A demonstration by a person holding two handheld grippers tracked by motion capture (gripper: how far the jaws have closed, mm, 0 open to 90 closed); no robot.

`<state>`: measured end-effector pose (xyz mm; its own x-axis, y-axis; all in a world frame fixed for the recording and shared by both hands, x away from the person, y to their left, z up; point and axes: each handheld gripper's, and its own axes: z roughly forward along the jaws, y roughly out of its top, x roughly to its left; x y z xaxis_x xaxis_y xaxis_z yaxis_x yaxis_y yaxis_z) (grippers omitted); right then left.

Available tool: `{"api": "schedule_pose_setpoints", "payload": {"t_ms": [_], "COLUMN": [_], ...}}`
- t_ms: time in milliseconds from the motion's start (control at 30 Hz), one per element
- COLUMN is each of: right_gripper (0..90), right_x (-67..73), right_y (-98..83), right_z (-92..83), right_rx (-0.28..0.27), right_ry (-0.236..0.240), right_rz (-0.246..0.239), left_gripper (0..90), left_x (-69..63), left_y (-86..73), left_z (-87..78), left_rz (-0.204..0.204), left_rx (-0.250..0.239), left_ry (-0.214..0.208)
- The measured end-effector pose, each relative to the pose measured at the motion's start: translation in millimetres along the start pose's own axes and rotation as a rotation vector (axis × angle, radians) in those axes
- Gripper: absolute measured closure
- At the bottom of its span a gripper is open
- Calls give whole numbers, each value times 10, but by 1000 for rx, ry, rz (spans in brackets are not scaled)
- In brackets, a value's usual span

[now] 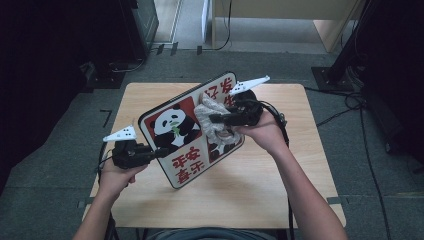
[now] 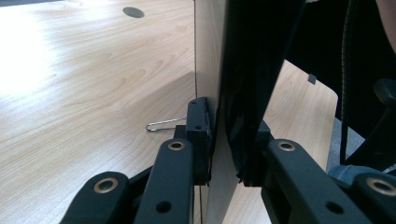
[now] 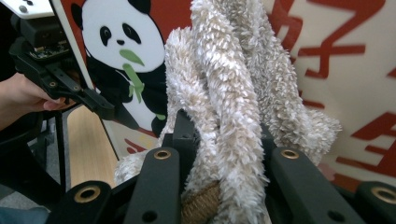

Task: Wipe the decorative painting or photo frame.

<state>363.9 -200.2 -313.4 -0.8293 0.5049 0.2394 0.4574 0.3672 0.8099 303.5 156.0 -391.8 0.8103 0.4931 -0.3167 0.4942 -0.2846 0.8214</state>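
Board: the panda board (image 1: 172, 132) is a flat, rounded-corner panel that's being held tilted up off the table, leaning diagonally from near-left to far-right in the high view. The face is showing a black-and-white panda munching a green leaf on a red patch, plus red characters on cream and a thin black border. From the left gripper view it's looking super thin, edge-on, with a dark back side.

Cloth: the fluffy cloth (image 1: 212, 120) is a shaggy off-white, beige-ish rag, bunched up in thick folds and pressing against the printed face of the board, right beside the panda. In the right gripper view (image 3: 233, 107) the fibres are looking like chenille, with a brownish bit peeking out at the bottom.

Left gripper: the left gripper (image 1: 159, 152) is pinching the board's near-left edge, jaws closed narrow with 1 pad on each face, as the left gripper view is showing (image 2: 224, 149).

Right gripper: the right gripper (image 1: 216, 119) is clamping the wad of cloth between its 2 jaws (image 3: 224, 154), pointing at the board's face.

Table: the light wood table (image 1: 260, 190) is sitting under everything, with the board above its middle.

Extras: a paper clip (image 2: 161, 125) is lying on the tabletop just behind the left jaw. Grey carpet and cables (image 1: 350, 105) are running around the table.
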Motion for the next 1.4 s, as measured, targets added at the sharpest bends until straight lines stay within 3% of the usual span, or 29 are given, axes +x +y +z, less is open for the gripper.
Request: {"api": "schedule_pose_setpoints", "payload": {"t_ms": [833, 1400], "right_gripper": [727, 726], "right_x": [-89, -126], "right_y": [-383, -628], "right_z": [110, 211], "right_rx": [16, 37], "right_ry": [5, 2], "right_rz": [40, 28], "left_gripper": [785, 784], "left_x": [0, -9], "left_y": [9, 10], "left_z": [1, 1], "left_rz": [10, 12], "left_rx": [7, 8], "left_ry": [1, 4]}}
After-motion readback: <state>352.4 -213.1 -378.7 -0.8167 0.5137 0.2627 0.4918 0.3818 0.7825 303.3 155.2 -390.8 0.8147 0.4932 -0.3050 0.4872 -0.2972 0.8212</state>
